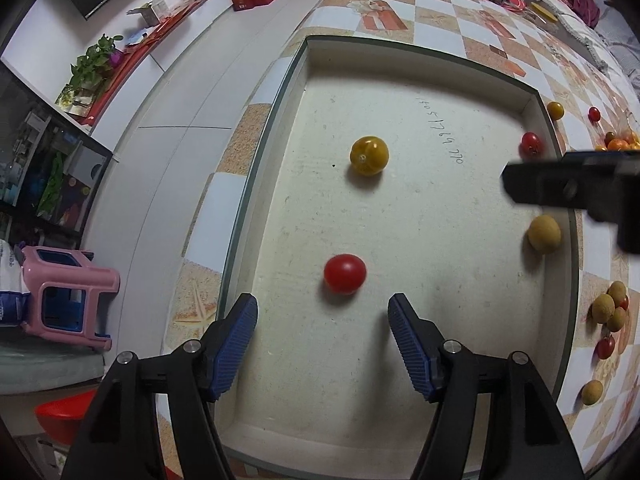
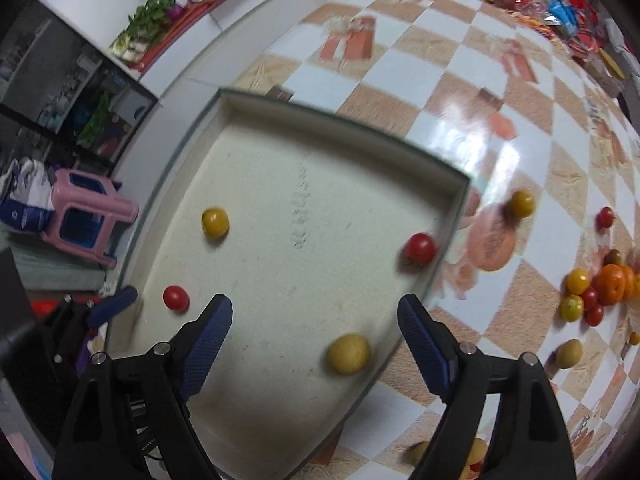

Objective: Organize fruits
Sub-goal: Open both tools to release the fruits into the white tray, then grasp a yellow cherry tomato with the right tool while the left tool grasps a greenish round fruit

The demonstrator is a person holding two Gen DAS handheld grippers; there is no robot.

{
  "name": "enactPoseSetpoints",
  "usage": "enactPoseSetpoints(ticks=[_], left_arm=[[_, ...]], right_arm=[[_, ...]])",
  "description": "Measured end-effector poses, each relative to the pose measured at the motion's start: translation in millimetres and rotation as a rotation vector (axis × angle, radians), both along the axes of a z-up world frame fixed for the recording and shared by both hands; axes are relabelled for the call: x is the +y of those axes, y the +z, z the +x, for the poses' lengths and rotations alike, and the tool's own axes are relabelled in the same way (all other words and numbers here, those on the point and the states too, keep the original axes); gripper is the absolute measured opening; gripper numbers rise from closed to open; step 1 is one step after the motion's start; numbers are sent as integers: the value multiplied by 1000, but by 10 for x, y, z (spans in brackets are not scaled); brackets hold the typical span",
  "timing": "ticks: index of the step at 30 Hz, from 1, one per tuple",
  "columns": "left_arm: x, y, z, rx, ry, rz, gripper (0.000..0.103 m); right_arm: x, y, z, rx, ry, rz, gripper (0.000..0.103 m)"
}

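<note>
Left gripper (image 1: 322, 344) and right gripper (image 2: 316, 340): jaws apart, empty, above the tray (image 1: 400, 46). Red tomato (image 1: 345, 274) lies just ahead of the left pads. Probably light, smooth, soft-skinned and apt to roll: grip lightly across its widest part.

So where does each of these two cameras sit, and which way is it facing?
Left wrist: on the left tongs, looking steeply down into the white tray; own blue pads open near a red tomato.
Right wrist: on the right tongs, facing down over the tray's right side; pads open.
Shared: tray, yellow tomato, pale round fruit.
</note>
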State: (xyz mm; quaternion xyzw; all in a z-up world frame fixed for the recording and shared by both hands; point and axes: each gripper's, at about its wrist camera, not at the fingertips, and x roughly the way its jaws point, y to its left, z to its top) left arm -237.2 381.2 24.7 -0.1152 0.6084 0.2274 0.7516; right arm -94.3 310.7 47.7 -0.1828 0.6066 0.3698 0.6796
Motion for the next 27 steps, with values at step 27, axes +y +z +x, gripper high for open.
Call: enactPoseSetpoints(ticks=[27], left_arm=[[-1674, 500, 1151, -36, -347, -60, 69]], right_arm=[[-2875, -69, 429, 27, -525, -101, 87]])
